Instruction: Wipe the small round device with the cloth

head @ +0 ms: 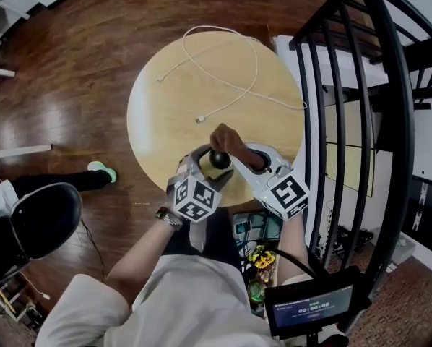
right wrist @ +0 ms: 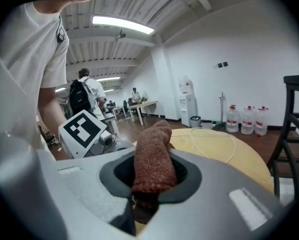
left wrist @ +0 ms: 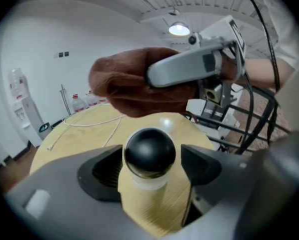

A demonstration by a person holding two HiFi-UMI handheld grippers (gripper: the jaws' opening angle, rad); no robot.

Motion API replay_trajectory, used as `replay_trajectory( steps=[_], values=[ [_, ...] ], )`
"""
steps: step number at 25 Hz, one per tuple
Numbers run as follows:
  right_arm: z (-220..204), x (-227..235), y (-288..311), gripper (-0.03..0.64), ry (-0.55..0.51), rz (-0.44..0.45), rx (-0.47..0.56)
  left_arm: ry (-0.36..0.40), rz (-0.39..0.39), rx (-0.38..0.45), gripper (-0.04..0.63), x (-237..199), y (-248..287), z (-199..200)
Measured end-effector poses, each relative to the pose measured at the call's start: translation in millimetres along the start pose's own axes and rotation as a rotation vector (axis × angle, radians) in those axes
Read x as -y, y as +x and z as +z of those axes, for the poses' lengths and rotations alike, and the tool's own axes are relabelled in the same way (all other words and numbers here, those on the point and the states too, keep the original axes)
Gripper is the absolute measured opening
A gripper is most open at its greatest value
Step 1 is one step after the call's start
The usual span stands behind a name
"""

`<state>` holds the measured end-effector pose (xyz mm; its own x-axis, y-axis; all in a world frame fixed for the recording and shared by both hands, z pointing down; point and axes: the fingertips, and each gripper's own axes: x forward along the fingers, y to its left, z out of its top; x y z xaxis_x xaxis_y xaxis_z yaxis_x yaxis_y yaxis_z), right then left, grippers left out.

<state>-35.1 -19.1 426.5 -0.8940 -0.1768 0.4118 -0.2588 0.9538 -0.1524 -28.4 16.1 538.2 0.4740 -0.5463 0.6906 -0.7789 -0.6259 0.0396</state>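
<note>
The small round device (left wrist: 149, 151), a black ball on a white base, sits between the jaws of my left gripper (left wrist: 149, 170). Its left side lies against one pad, and a narrow gap shows at the other pad. In the head view the device (head: 220, 159) is near the front edge of the round wooden table (head: 165, 114), with my left gripper (head: 213, 162) around it. My right gripper (right wrist: 150, 178) is shut on a brown knitted cloth (right wrist: 152, 159). The cloth (left wrist: 124, 86) hangs just above and behind the device without touching it that I can see.
A white cable (head: 223, 78) loops across the far half of the table. A black metal railing (head: 360, 121) stands close at the right. A dark chair (head: 35, 223) and a foot in a green shoe (head: 102, 170) are on the floor at the left.
</note>
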Motion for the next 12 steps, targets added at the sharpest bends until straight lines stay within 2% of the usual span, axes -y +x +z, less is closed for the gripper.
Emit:
replay_trajectory(
  steps=[2,6,9,12],
  values=[
    [-7.3,-7.5,10.9,0.074,-0.033,0.061,-0.057,0.045,0.013,-0.028,0.388,0.8,3.0,-5.6],
    [-21.8,-14.4,25.9,0.074,-0.079,0.148,-0.156,-0.014,0.028,-0.043,0.389,-2.8,0.8,-12.4],
    [-24.4,-13.2,30.0,0.074,-0.047,0.174,-0.175,-0.056,0.027,-0.050,0.390,-2.2,-3.6,-16.6],
    [-24.6,-8.3,30.2,0.072,0.037,0.202,-0.139,-0.065,0.016,-0.054,0.390,0.0,-4.9,-19.7]
  ],
)
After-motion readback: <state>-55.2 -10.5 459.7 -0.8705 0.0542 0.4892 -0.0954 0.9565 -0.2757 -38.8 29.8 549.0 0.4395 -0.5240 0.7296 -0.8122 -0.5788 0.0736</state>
